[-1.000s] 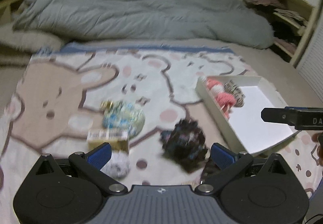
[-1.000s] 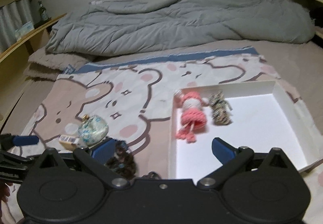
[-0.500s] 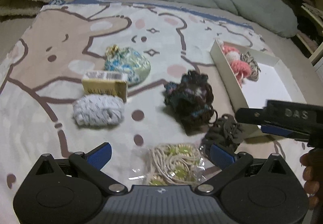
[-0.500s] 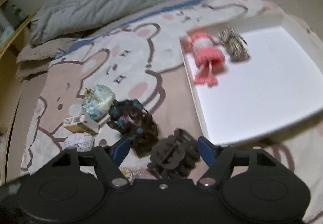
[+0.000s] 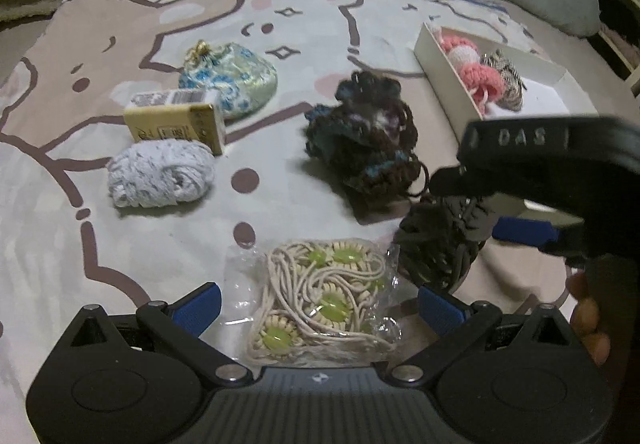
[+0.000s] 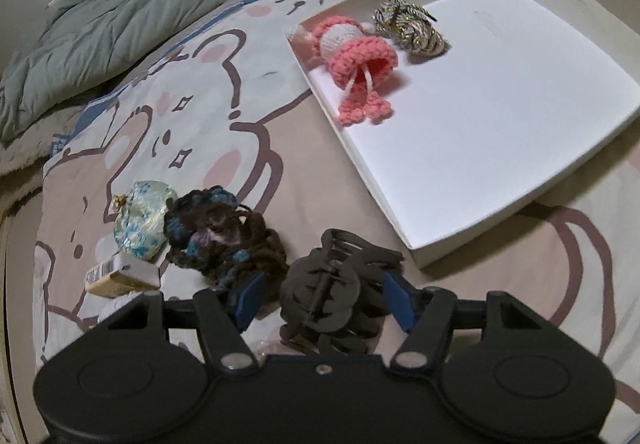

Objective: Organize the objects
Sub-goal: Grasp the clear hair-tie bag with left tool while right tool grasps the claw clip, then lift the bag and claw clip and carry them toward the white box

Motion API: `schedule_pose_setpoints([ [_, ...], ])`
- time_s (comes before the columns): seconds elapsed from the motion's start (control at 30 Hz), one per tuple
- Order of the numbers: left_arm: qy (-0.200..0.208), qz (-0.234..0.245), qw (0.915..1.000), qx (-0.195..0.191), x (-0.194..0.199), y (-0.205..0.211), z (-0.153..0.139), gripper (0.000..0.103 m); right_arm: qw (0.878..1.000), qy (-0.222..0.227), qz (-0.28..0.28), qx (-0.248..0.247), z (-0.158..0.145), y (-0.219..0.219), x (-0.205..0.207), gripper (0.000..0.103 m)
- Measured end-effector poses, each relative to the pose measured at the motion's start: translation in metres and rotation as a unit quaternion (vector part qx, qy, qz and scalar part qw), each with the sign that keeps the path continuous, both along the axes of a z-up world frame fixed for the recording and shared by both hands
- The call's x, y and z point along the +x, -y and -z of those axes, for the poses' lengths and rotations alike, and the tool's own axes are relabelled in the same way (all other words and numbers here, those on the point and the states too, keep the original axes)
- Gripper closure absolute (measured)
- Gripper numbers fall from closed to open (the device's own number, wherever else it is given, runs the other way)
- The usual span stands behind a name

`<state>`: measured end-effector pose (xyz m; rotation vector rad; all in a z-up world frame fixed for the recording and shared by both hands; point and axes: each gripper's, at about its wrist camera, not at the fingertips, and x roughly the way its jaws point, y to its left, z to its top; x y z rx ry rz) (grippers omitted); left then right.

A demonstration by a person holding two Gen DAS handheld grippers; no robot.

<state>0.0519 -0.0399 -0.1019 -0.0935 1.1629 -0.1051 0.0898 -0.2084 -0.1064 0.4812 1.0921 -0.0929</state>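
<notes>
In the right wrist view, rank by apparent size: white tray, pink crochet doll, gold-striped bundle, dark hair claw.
1. white tray
2. dark hair claw, though it sits nearest the camera, so inflated
3. pink crochet doll
4. gold-striped bundle

The hair claw (image 6: 334, 290) looks like matt dark plastic. The pink doll (image 6: 358, 61) and dark scrunchie (image 5: 366, 141) are rough crochet yarn. The tray (image 6: 500, 115) is smooth white card; the pouch (image 5: 230, 81) is glossy brocade cloth.

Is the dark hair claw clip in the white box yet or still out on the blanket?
Out. The hair claw clip lies on the blanket between the open right gripper's fingers, beside the white box, which holds only the pink crochet doll and striped bow.
</notes>
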Motion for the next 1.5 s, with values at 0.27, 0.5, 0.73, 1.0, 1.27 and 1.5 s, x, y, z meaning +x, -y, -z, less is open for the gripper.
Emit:
schedule_pose_setpoints([
  [0.27, -0.009, 0.010, 0.9998, -0.011, 0.004, 0.000, 0.010, 0.020, 1.000, -0.013, 0.000, -0.004, 0.007, 0.004, 0.005, 0.042],
  [0.5, -0.007, 0.020, 0.9992, -0.035, 0.003, -0.009, 0.011, 0.038, 0.999, 0.002, -0.048, 0.004, -0.004, 0.006, -0.001, 0.055],
  [0.73, 0.003, 0.035, 0.9988, -0.033, -0.002, -0.015, 0.007, 0.043, 0.992, 0.030, -0.124, -0.013, -0.024, 0.004, -0.010, 0.055],
  [1.0, 0.018, 0.032, 0.9990, -0.025, -0.001, -0.028, 0.000, 0.044, 0.965, 0.070, -0.247, -0.061, -0.053, -0.005, -0.025, 0.055],
  [1.27, 0.057, 0.023, 0.9973, -0.041, 0.002, -0.038, -0.023, 0.044, 0.950, 0.095, -0.284, -0.090, -0.066, -0.005, -0.032, 0.055],
  [1.5, 0.060, 0.010, 0.9971, -0.047, 0.006, -0.046, -0.028, 0.044, 0.918, 0.075, -0.362, -0.142, -0.047, -0.020, -0.033, 0.055],
])
